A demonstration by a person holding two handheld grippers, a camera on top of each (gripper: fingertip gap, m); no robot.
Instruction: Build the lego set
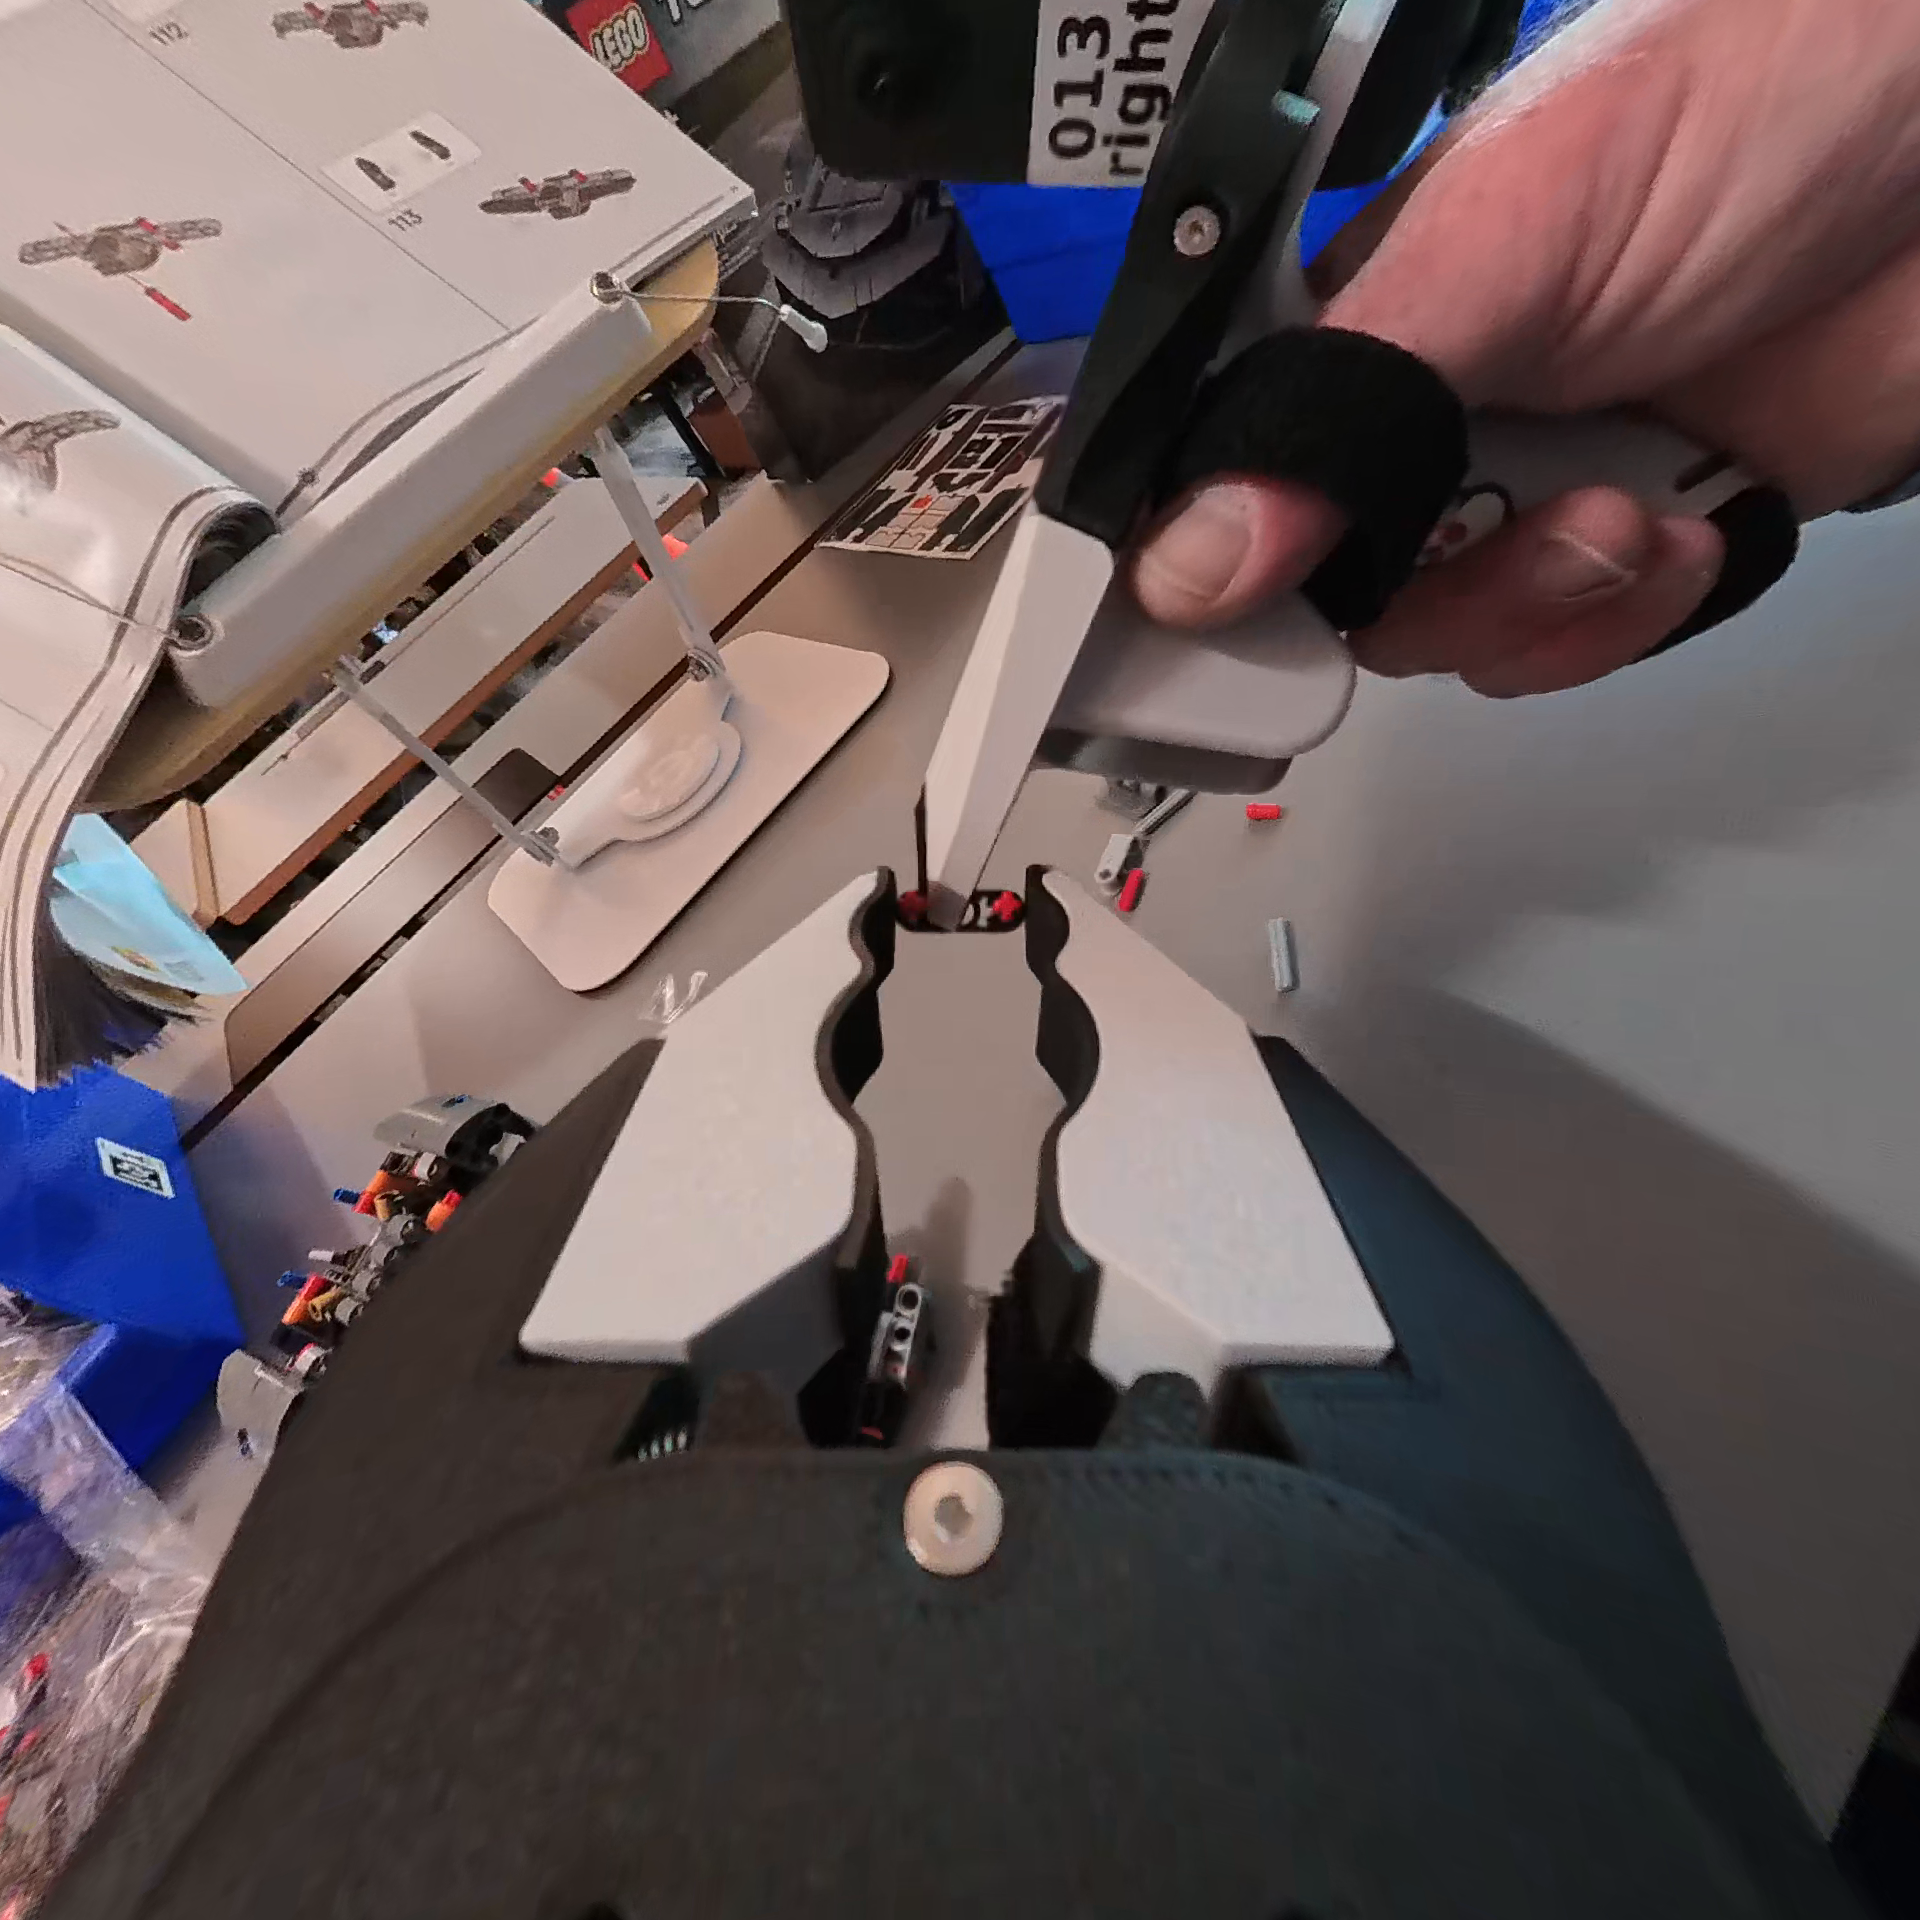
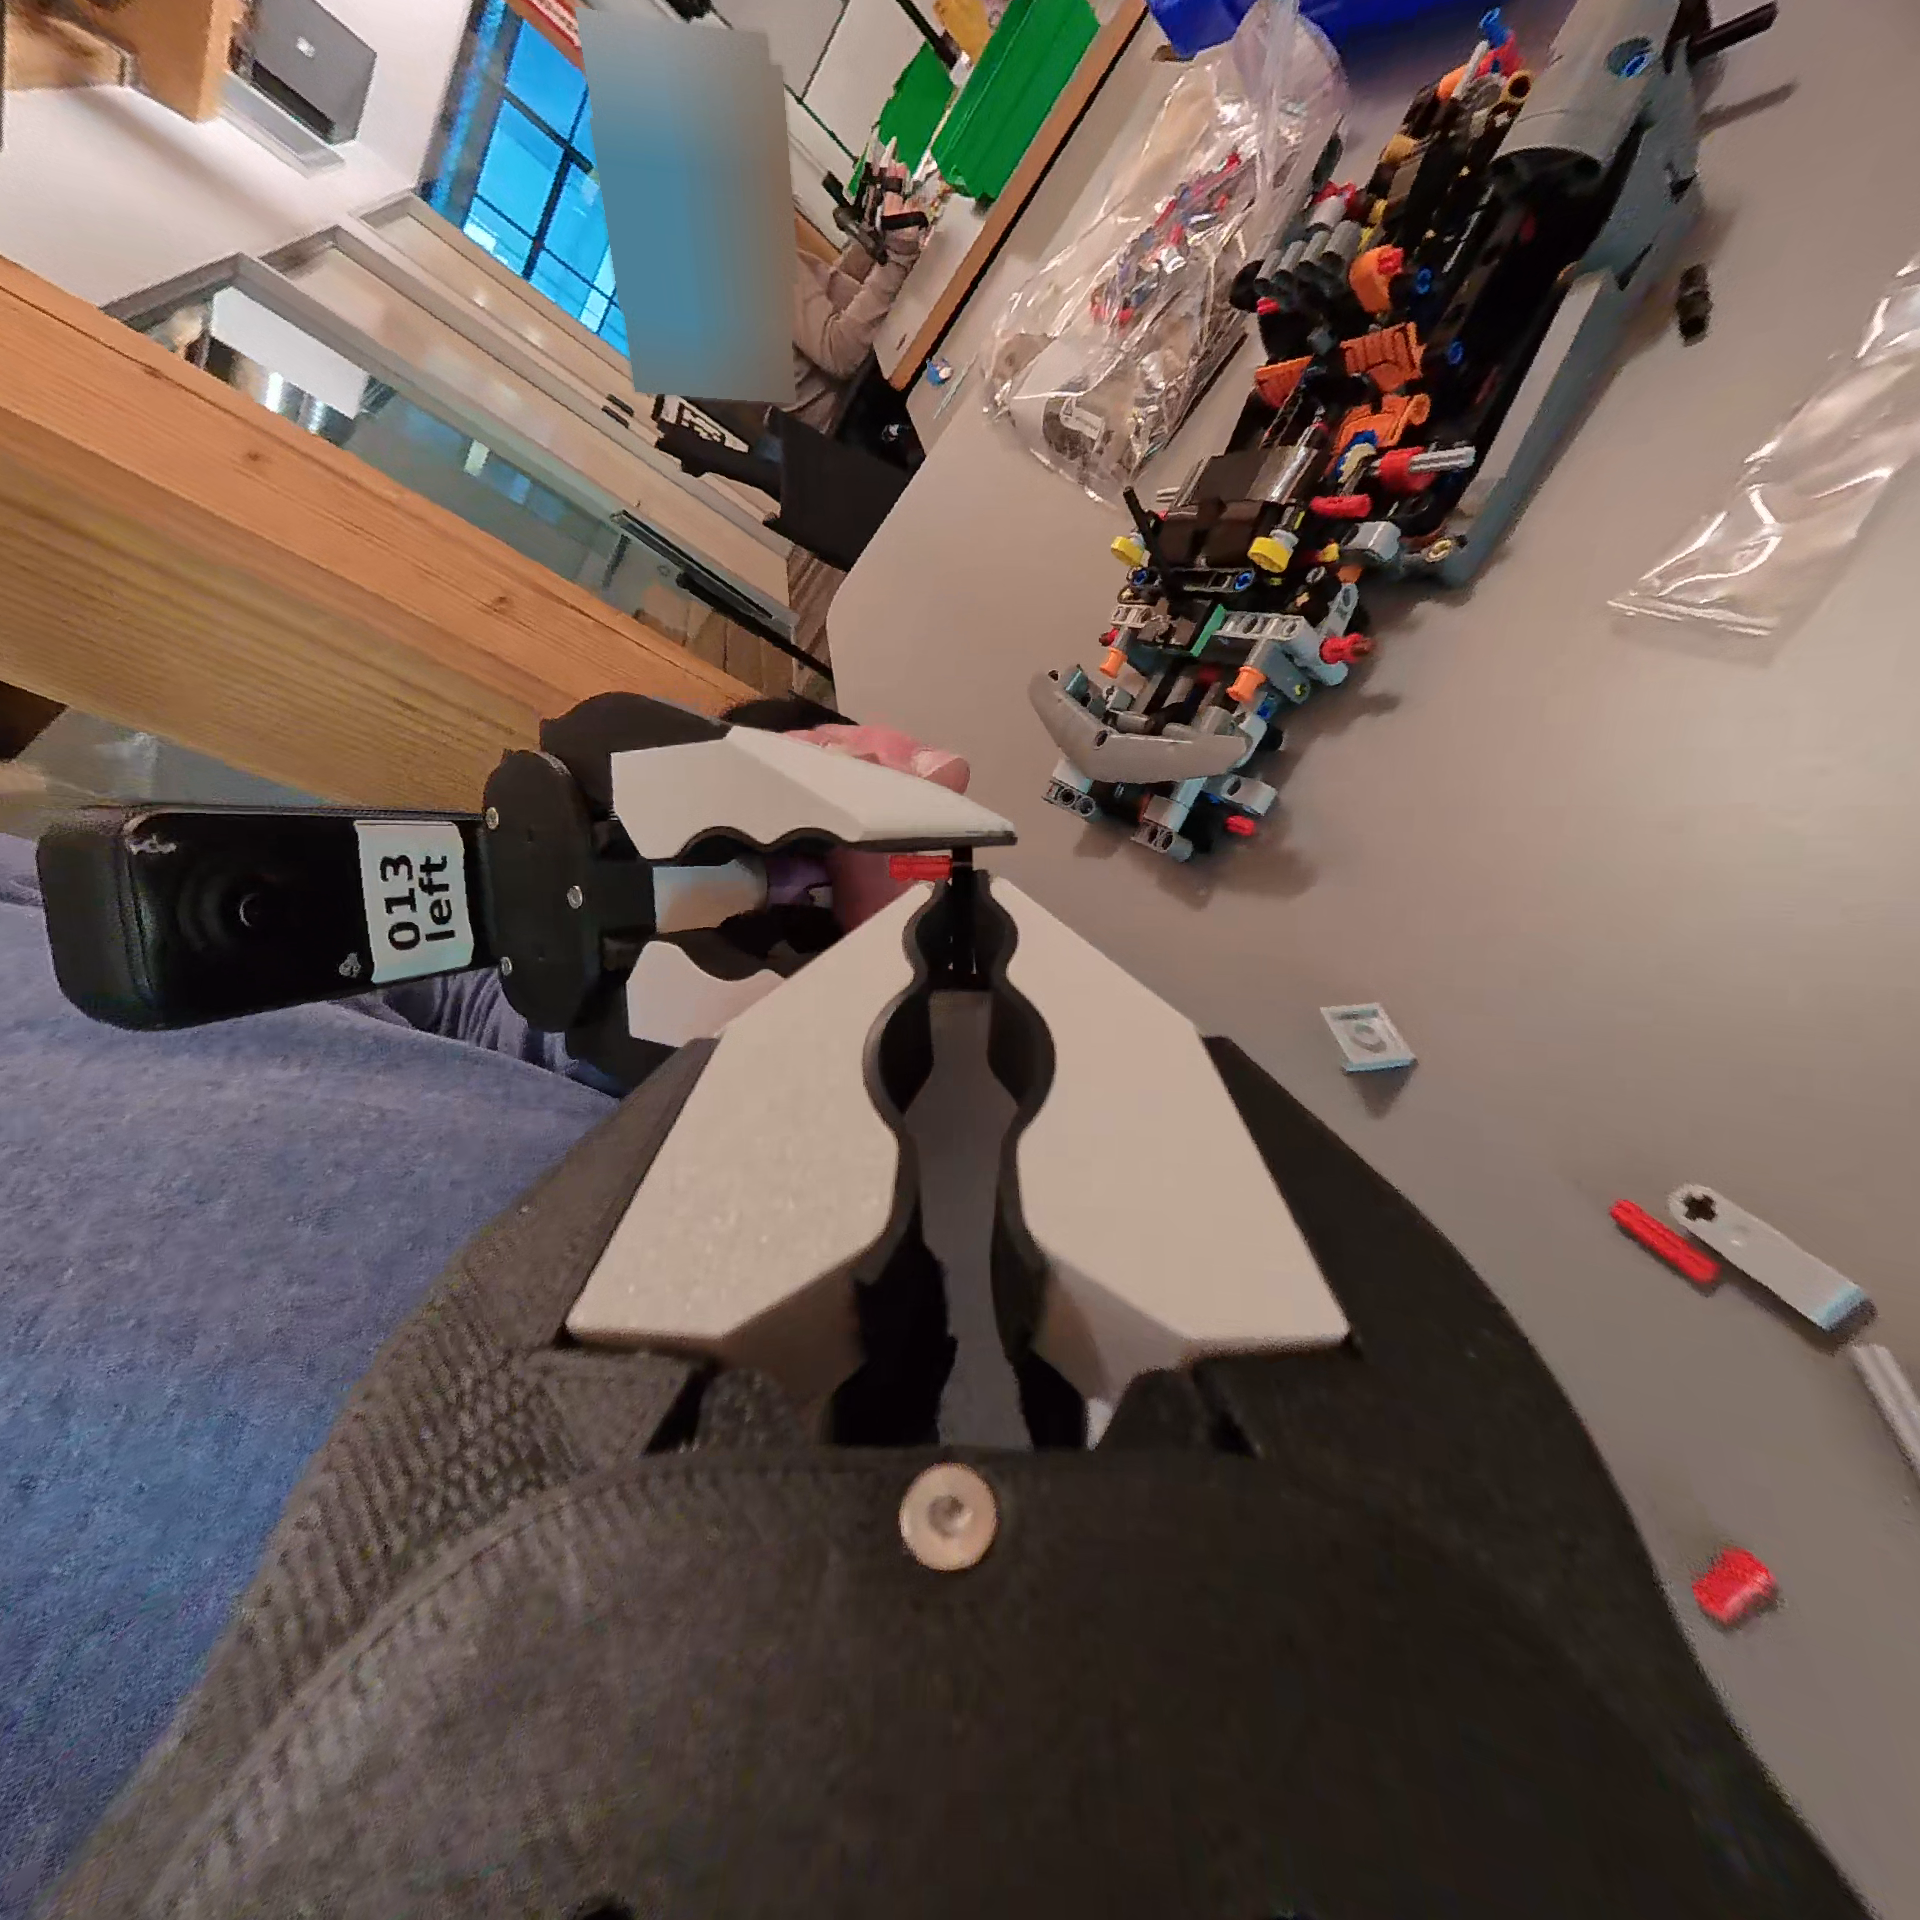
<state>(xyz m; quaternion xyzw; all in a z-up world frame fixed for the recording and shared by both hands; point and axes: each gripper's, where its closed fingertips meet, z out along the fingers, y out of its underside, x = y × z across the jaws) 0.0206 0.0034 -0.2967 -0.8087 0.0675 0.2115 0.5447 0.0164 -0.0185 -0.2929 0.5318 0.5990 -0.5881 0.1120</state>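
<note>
A: Pinching a small black beam at its two ends, the left tongs are closed on it, so that its holes and the red pins seated in it are presented to the other tool.

B: And the right tongs?

A: They are closed on a thin black axle, held crosswise to the beam. In the left wrist view that axle is seen just above the beam's left end, so an insertion is judged to be under way; whether it has entered the hole cannot be told, the joint being very small.

B: The rest of the set?

A: The half-built model is left well beyond the right tongs on the tabletop. Loose red pins and a grey liftarm lie to their right, within reach. The instruction booklet is propped on a stand, up and left of the left tongs, where it can be read.
</note>
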